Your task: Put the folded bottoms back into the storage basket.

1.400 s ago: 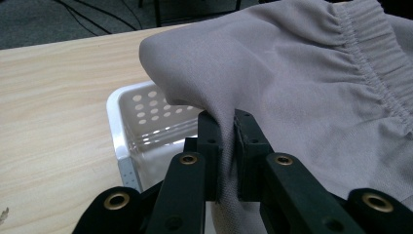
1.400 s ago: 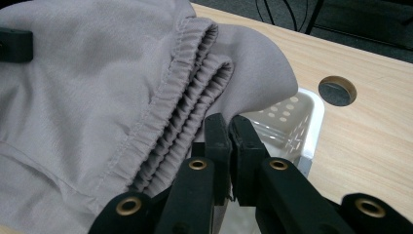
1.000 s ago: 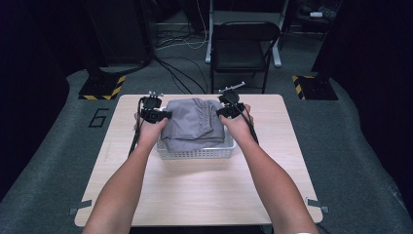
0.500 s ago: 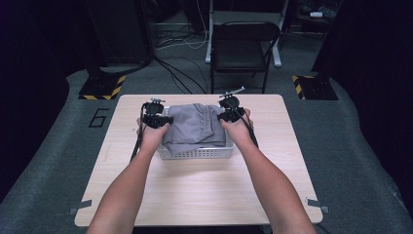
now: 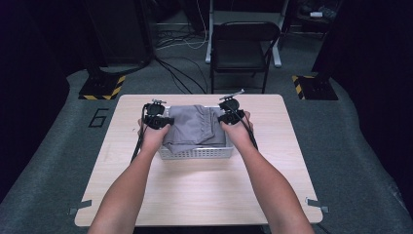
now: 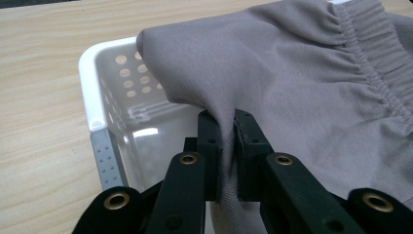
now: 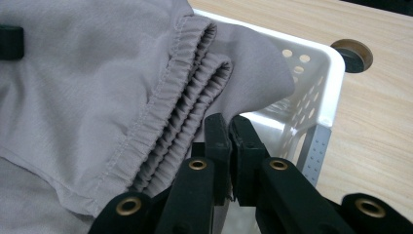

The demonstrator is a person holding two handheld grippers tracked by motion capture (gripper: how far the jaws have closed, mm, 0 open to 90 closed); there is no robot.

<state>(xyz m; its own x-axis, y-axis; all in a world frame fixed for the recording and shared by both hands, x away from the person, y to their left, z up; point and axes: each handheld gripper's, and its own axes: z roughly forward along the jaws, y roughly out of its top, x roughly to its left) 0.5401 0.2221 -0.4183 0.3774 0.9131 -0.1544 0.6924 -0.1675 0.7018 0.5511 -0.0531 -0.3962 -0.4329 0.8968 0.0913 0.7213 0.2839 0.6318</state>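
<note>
Your left gripper (image 6: 227, 146) had its jaws pinched down on a fold of the grey garment (image 6: 302, 83), the cloth squeezed between the two black pads and running down out of sight behind them. In the left gripper view the fabric draped over the near corner of the white perforated basket (image 6: 92, 83), and a gathered elastic band ran along the garment's upper right edge. Part of the basket's inside stood bare beneath the lifted cloth.

Your right gripper (image 7: 230, 146) was likewise closed on the garment (image 7: 87, 83), nipping a thin edge of fabric just beside the stacked elastic hems. Behind its jaws the basket's rounded corner (image 7: 321, 73) showed, with the wooden table (image 7: 380, 126) beyond it and a round cable hole (image 7: 354, 53) in the tabletop near that corner.

From the high view, you held the left gripper (image 5: 157, 117) at the left side of the basket (image 5: 195, 153) and the right gripper (image 5: 230, 114) at its right side, both forearms reaching in from the near edge. The garment (image 5: 195, 124) lay folded between them, covering most of the basket and rising a little above its rim. The basket sat on the far half of the table (image 5: 204, 195), roughly centred. A dark folding chair (image 5: 243, 44) stood on the floor beyond the table's far edge.
</note>
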